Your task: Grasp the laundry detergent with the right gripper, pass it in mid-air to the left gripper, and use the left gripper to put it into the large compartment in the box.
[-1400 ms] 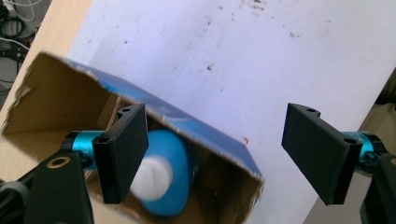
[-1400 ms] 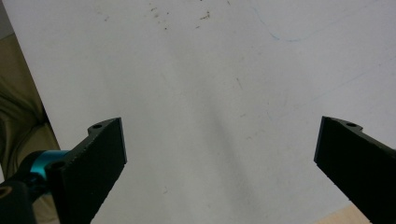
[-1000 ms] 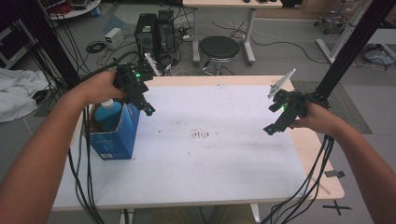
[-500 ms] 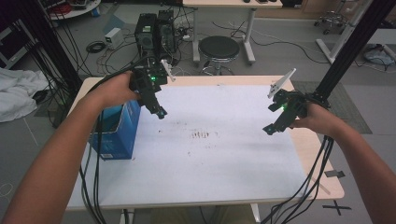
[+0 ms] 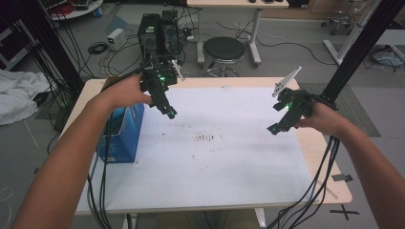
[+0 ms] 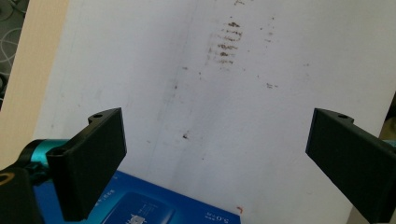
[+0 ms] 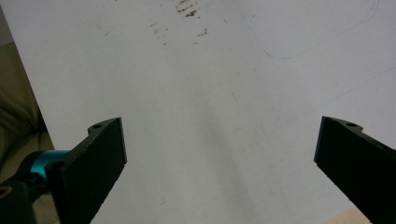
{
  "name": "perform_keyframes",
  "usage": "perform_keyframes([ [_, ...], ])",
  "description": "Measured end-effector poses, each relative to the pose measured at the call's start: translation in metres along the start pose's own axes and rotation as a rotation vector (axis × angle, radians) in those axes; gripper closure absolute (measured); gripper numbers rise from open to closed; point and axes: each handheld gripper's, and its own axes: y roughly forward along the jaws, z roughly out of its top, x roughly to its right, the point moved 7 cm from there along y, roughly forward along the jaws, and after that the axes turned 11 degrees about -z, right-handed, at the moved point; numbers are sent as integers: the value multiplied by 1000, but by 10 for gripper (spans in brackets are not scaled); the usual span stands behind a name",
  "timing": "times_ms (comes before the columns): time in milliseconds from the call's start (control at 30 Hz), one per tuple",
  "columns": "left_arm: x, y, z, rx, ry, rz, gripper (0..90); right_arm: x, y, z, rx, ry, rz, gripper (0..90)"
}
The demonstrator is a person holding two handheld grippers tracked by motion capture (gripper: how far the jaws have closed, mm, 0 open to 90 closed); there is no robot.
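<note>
My left gripper (image 5: 169, 112) hovers over the back left part of a white sheet (image 5: 224, 162) that covers the table. In the left gripper view it (image 6: 217, 158) stands wide open with nothing between its jaws. A blue carton (image 5: 122, 138) stands at the sheet's left edge, just below my left forearm; its printed top (image 6: 149, 207) lies under the jaws. My right gripper (image 5: 276, 127) hangs over the sheet's right side, and the right gripper view shows it (image 7: 219, 163) open and empty above bare paper.
Brown smudges (image 5: 205, 138) mark the sheet's middle (image 6: 226, 44). A faint blue pen line (image 7: 303, 46) curves across the paper. Behind the table stand a round stool (image 5: 223, 47) and computer towers (image 5: 157, 31). Cables hang off the front edge on both sides.
My left gripper has swung right, from above the blue carton to over the sheet. The right gripper has stayed in place.
</note>
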Motion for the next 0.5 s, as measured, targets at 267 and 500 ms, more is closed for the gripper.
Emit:
perform_keyframes([
  [267,2,5,8,22,37,-5,51,0,2,3,-5,-4,2,13],
  [500,1,6,9,26,48,-2,51,1,1,4,-3,0,0,13],
])
